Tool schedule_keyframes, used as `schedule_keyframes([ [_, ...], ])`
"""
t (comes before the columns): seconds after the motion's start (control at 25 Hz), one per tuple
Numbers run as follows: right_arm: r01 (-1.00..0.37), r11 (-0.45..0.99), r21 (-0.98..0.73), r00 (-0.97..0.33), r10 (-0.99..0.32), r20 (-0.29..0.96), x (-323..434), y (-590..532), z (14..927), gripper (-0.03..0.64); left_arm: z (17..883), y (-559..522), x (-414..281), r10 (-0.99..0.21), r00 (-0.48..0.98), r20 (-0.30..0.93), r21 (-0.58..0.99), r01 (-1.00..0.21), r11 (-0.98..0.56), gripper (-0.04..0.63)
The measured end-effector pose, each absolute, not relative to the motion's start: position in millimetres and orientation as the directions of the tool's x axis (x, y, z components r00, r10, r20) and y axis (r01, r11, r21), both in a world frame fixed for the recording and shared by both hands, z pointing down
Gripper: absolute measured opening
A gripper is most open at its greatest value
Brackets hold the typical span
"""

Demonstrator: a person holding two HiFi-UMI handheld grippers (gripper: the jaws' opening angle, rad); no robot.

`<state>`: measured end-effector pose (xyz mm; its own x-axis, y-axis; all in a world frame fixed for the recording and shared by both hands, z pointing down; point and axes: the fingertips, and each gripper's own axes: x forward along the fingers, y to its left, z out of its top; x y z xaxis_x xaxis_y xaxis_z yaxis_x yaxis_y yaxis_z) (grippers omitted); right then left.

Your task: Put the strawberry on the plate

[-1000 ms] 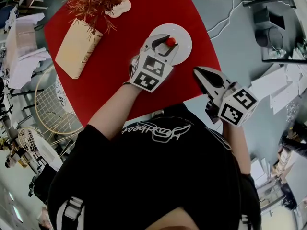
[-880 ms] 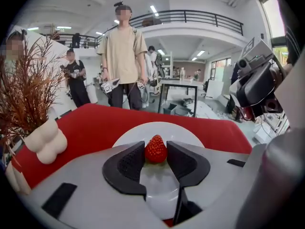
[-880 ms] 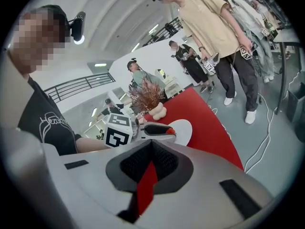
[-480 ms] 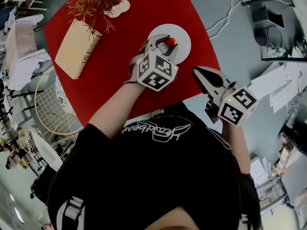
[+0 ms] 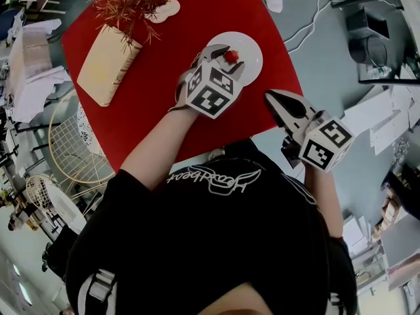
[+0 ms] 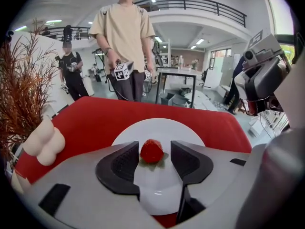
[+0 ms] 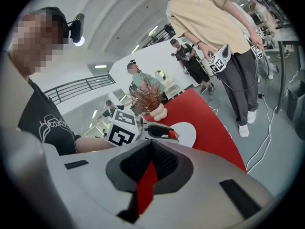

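Red strawberry, white plate, red tabletop, rust-brown dried plant.

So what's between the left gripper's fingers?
The strawberry, resting on the white plate; the left gripper's fingers have just been opening. Left gripper view shows it.

Small, glossy red strawberry, set down on a round white plate, upper middle of the head view. Sits loose toward the plate's left part there; shows dead centre in the left gripper view, touching nothing at either side.

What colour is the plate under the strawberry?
The plate is plain white, with the strawberry on it. It shows best in the left gripper view.
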<state>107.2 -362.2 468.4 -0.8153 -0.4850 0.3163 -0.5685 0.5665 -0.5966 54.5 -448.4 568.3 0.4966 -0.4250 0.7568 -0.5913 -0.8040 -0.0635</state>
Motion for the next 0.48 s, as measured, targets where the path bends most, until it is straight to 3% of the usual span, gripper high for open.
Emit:
schedule_keyframes([
  [0.2,-0.564,0.571,-0.597,-0.818,-0.484,0.310,102.9,-361.0,466.6,0.008,565.0,-444.9,54.0,-0.408,0.520,0.751,-0.025,-0.594,-0.804,0.256],
  [0.48,-0.561,0.573,-0.598,-0.818,-0.493,0.295,95.1,-354.8,456.6,0.008,547.3,-434.0,50.5,-0.400,0.554,0.730,-0.013,-0.575,-0.818,0.259],
])
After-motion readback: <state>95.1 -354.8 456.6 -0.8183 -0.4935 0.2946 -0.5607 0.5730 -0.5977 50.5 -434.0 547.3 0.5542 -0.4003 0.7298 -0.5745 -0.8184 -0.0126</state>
